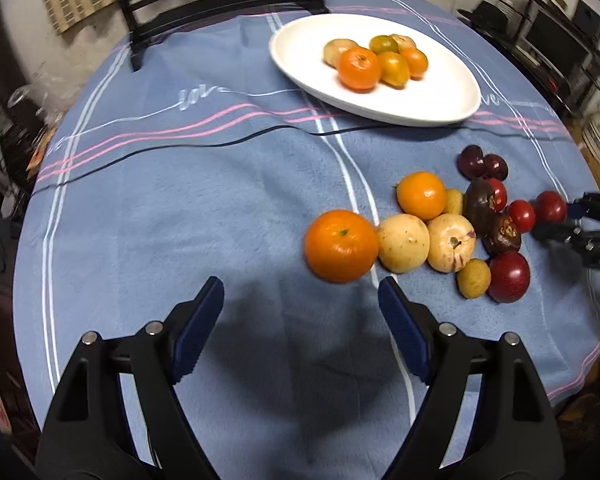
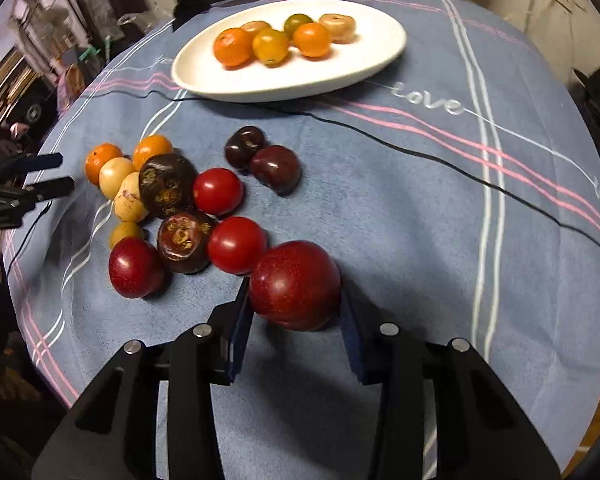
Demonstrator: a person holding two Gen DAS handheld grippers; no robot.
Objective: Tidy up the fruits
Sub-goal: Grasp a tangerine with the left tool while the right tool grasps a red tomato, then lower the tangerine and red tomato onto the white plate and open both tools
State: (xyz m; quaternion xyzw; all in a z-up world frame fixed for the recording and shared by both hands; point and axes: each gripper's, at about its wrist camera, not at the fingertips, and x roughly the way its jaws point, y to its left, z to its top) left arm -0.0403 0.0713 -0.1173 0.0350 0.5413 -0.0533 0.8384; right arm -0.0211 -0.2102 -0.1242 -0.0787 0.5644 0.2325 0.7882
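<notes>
On the blue cloth lies a loose heap of fruit: oranges (image 1: 342, 246), pale yellow fruits (image 1: 404, 243), dark purple ones (image 2: 166, 190) and red ones (image 2: 218, 191). A white oval plate (image 1: 440, 92) at the far side holds several orange and yellowish fruits (image 1: 358, 68). My left gripper (image 1: 300, 284) hangs open over bare cloth, the nearest orange just beyond its right finger. My right gripper (image 2: 295, 288) is shut on a large red plum (image 2: 296, 284), a pad pressed on each side, the plum resting low on the cloth beside the heap.
A thin black cable (image 2: 420, 156) runs across the cloth between the heap and the plate (image 2: 228, 80). A dark chair (image 1: 220, 4) stands behind the table. Shelves and clutter (image 1: 560, 48) surround the round table's edge.
</notes>
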